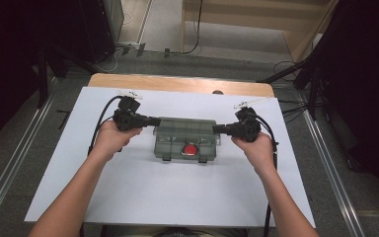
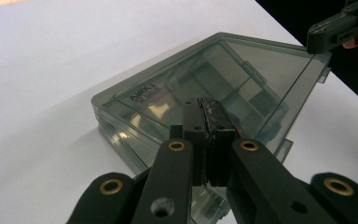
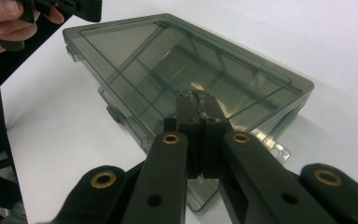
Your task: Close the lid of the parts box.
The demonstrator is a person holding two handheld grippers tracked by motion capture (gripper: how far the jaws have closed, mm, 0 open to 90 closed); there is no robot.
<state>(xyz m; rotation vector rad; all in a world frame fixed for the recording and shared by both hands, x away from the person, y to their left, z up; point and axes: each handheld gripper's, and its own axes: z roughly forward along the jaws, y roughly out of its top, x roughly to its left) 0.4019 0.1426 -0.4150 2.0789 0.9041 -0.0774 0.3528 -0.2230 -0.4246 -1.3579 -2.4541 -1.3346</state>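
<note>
The compartment box (image 1: 185, 138), a smoky translucent plastic case with its lid closed, lies flat near the middle of the white table surface (image 1: 143, 197), its long sides running across the person's front. Two latches sit on the box's near long edge. A round red object (image 1: 191, 149) shows through the lid in a near compartment of the box, slightly right of the box's centre. Internal dividers are visible through the lid in both gripper views.

The left gripper (image 1: 153, 121) is at the box's far left corner, pointing toward the box; whether its tip touches the lid cannot be told. In the left gripper view its jaws are pressed flat together with nothing between them, the closed tip (image 2: 208, 116) poised over the box's (image 2: 205, 88) lid.

The right gripper (image 1: 217, 129) is at the box's right end, likewise pointing inward. Its jaws are fully closed on nothing, the tip (image 3: 196, 105) over the box's (image 3: 177, 65) lid near a corner; contact cannot be confirmed.

Each gripper is held in a hand beside the box, cables trailing toward the person. The wooden table edge (image 1: 177, 83) shows beyond the box.
</note>
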